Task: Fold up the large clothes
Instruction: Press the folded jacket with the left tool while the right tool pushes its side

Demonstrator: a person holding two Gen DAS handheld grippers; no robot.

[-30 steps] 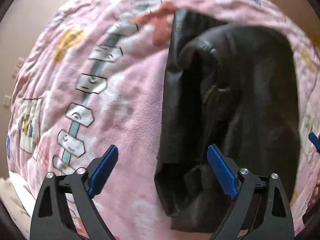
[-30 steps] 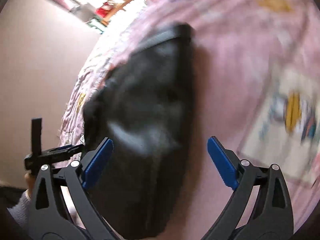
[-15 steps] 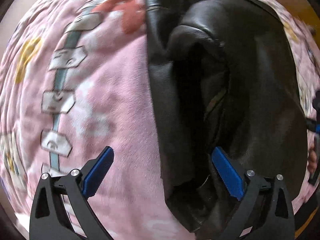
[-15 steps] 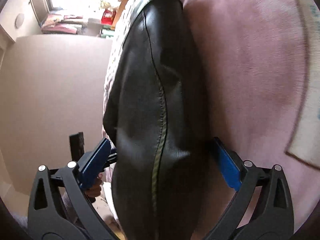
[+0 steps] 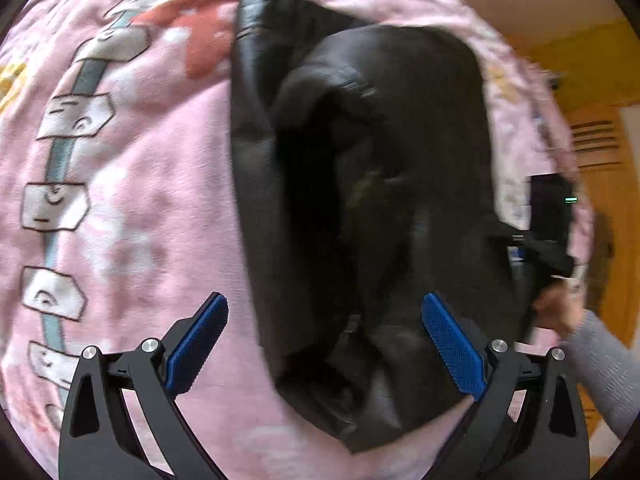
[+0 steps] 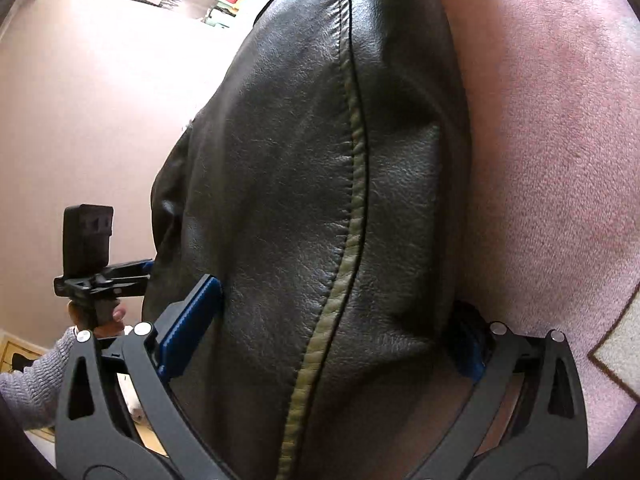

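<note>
The right gripper [image 6: 332, 336] has sunk, jaws wide astride the black leather jacket [image 6: 320, 184] — left gripper [image 5: 324, 344] unclenched; regrasp likely next.

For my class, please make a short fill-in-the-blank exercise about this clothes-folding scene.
1. The garment being folded is a black leather ____.
2. It lies on a fleece blanket whose main colour is ____.
3. The pads of the left gripper are coloured ____.
4. The jacket seam in the right wrist view is ____.

Missing words: jacket; pink; blue; olive green
</note>
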